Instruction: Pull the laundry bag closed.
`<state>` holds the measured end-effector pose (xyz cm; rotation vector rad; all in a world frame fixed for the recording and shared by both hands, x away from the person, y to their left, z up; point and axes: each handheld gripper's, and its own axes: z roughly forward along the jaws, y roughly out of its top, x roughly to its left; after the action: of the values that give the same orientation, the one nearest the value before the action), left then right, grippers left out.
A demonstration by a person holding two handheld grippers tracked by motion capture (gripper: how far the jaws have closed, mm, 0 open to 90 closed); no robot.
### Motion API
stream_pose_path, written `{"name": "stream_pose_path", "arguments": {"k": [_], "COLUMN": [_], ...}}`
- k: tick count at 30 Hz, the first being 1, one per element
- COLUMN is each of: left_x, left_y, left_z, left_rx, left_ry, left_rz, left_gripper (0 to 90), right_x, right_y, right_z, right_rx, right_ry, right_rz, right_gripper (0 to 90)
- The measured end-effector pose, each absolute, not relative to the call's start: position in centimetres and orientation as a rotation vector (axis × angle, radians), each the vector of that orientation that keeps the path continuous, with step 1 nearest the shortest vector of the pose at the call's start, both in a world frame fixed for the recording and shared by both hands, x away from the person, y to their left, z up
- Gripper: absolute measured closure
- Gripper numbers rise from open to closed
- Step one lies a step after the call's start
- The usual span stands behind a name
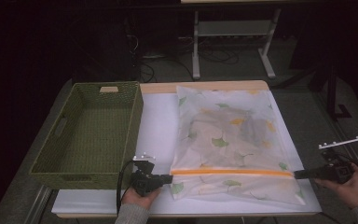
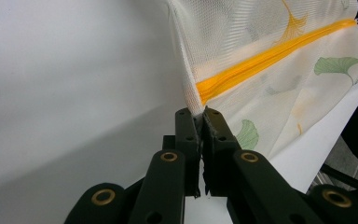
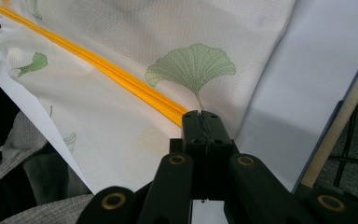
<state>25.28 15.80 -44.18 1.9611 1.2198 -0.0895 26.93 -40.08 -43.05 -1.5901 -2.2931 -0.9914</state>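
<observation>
- Both claws first: my left gripper (image 1: pixel 167 178) has its jaws clamped on the mesh bag at the left end of the zipper, and my right gripper (image 1: pixel 299 174) has its jaws pressed together at the zipper's right end, where the orange line runs in between them; whether they pinch the slider or the cloth I cannot tell.
- Table (image 1: pixel 158 121) — white-covered, with a pale wooden edge along the far side; it carries everything below.
- Basket (image 1: pixel 51 154) — green, woven, rectangular, standing on the left part of the table with a handle slot in each short wall; its right wall stands just beside the bag.
- Mesh bag (image 1: pixel 228 135) — white netting printed with green and yellow ginkgo leaves, lying flat on the right part of the table, its long side running away from me. Folded cloth shows dimly through the netting.
- Zipper (image 1: pixel 230 172) — an orange band crossing the bag near its closest edge, stretched straight between my two claws.
- Left gripper view: the bag's corner (image 2: pixel 193 100) rises out of my jaws, and the zipper (image 2: pixel 261 58) runs away up to the right.
- Right gripper view: the zipper (image 3: pixel 121 77) runs up to the left from my closed jaws, and a green leaf print (image 3: pixel 191 67) lies just beyond them.
- Hands: my left hand (image 1: pixel 140 196) and right hand (image 1: pixel 352 186) grip the tool bodies at the near table edge.
</observation>
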Motion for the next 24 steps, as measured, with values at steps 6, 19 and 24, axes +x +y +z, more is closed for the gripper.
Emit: {"name": "stream_pose_path", "arguments": {"k": [6, 19, 24], "left_x": [25.3, 25.3, 25.2], "left_y": [15.9, 15.9, 16.0], "left_z": [-44.3, -43.9, -43.6], "left_rx": [1.949, 1.913, 1.896], "left_ry": [1.218, 1.224, 1.225], "left_rz": [-0.095, -0.086, -0.081], "left_gripper": [85.7, 79.1, 77.7], "right_x": [27.0, 27.2, 27.3], "right_y": [-39.9, -38.3, -38.0], "right_z": [-43.1, -42.2, -41.9], "right_rx": [-1.577, -1.506, -1.493], "right_ry": [-2.294, -2.320, -2.314], "right_rz": [-1.001, -1.068, -1.092], "right_gripper": [88.8, 81.7, 81.3]}}
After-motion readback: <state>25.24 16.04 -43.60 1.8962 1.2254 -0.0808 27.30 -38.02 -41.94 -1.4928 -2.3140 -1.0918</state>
